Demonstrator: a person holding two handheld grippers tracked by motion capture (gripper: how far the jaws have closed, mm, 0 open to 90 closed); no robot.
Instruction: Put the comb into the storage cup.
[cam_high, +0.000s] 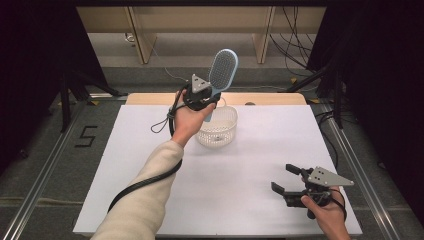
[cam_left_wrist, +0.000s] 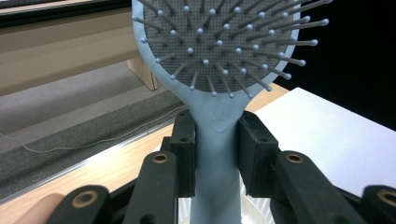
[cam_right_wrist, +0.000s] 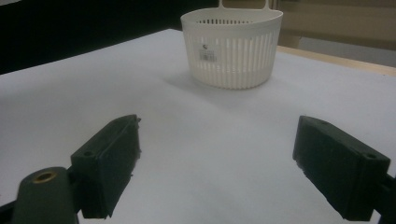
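Observation:
A light blue paddle hairbrush (cam_high: 223, 69) stands upright in the air above the white slatted basket (cam_high: 218, 131). My left gripper (cam_high: 210, 101) is shut on its handle, head up and bristles toward the gripper's camera. In the left gripper view the black pads (cam_left_wrist: 184, 158) press the handle of the hairbrush (cam_left_wrist: 217, 154) from both sides, just under the bristled head. My right gripper (cam_high: 288, 179) rests low near the table's front right, jaws wide open with nothing between them. In the right gripper view the basket (cam_right_wrist: 233, 46) stands ahead of the gripper (cam_right_wrist: 217, 163).
A white sheet (cam_high: 150, 170) covers the table, with a strip of bare wood (cam_high: 270, 98) along its far edge. Beyond it stand wooden furniture legs (cam_high: 142, 40) and cables on a grey floor. Metal rails (cam_high: 45, 165) run along both sides of the table.

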